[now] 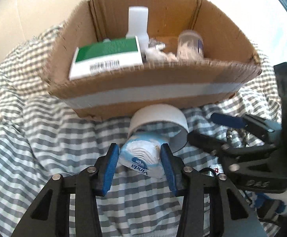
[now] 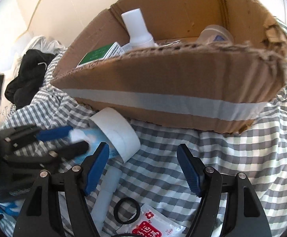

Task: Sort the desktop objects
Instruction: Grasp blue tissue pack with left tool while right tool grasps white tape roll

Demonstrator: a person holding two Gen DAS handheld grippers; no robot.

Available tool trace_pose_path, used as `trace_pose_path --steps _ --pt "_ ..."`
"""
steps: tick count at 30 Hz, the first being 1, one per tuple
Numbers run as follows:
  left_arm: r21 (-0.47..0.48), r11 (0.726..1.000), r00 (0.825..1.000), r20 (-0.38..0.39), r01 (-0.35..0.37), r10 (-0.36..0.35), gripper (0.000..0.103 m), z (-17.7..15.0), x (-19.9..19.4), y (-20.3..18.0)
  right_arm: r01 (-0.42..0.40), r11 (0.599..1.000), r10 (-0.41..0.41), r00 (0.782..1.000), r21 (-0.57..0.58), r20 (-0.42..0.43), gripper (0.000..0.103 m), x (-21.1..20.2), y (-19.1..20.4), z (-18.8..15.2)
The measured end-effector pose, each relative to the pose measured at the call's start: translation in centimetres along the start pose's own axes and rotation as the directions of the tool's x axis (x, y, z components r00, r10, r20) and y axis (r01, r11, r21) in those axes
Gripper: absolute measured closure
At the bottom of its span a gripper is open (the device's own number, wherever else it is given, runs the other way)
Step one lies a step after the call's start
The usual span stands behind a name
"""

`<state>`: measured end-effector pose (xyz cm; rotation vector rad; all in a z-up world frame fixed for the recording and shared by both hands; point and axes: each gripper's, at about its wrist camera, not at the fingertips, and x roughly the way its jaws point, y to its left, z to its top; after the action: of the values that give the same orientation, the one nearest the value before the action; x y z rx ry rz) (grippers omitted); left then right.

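The left gripper (image 1: 140, 154), low in the left wrist frame, has its blue ribbed jaws partly closed and pressed on both sides of a soft pack of Vinda tissues (image 1: 141, 155), whose plastic wrap bulges between the pads. The pack lies on a rumpled grey-and-white gingham bedcover (image 1: 25, 138), just in front of a roll of white tape (image 1: 159, 118) that leans against the near wall of the cardboard box (image 1: 153, 96). The step in hand looks like the pickup of the tissues; the next move would call for a lift clear of the torn, fuzzy rim and a release inside the box.

In the box, from left: a green-and-white carton (image 1: 107, 57), a white plastic bottle (image 1: 138, 23) upright at the back, crumpled white wadding (image 1: 159, 53), and a clear round container (image 1: 190, 43). A grey tape band runs along the corrugated front.

At the right of that frame the right gripper (image 2: 143, 169) comes in; its own view shows the jaws wide apart and empty above the cloth, the tape roll just beside its left pad. At the bottom of that view lie a black rubber ring (image 2: 126, 211) and a red-printed sachet (image 2: 151, 229).
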<state>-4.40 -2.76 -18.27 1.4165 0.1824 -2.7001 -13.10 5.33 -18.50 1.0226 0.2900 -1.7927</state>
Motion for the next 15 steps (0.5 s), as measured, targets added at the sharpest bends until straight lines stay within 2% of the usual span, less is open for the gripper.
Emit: trace_pose_path --steps 3,7,9,10,11,13,15 --pt "0.009 1.0 1.0 0.016 -0.007 0.006 0.07 0.2 -0.6 -0.1 -0.018 1.0 0.018 1.0 -0.019 0.006 0.032 0.7 0.7 0.2" --pt "0.012 1.0 1.0 0.004 0.001 -0.001 0.07 1.2 -0.2 1.3 -0.015 0.999 0.014 1.0 -0.052 -0.017 0.032 2.2 1.5 0.3" --pt "0.006 1.0 1.0 -0.021 0.009 -0.009 0.071 1.2 0.1 1.5 -0.01 0.998 0.008 1.0 -0.059 -0.023 0.037 2.5 1.6 0.2" --pt "0.007 1.0 1.0 -0.024 0.01 -0.01 0.072 1.3 0.1 1.5 -0.018 0.998 0.017 1.0 -0.056 -0.023 0.051 2.6 1.5 0.2" --pt "0.013 1.0 1.0 -0.023 0.009 -0.009 0.073 1.3 0.1 1.3 -0.02 0.998 0.019 0.999 -0.052 -0.028 0.073 2.7 1.4 0.3" --pt "0.018 1.0 1.0 -0.01 0.017 -0.017 0.075 1.4 -0.3 1.1 0.001 0.998 -0.002 1.0 -0.059 -0.03 0.084 2.8 1.2 0.3" --pt "0.019 0.999 1.0 0.0 0.028 -0.028 0.078 1.5 -0.7 1.1 0.011 0.997 -0.013 0.999 -0.07 -0.031 0.088 2.6 1.3 0.1"
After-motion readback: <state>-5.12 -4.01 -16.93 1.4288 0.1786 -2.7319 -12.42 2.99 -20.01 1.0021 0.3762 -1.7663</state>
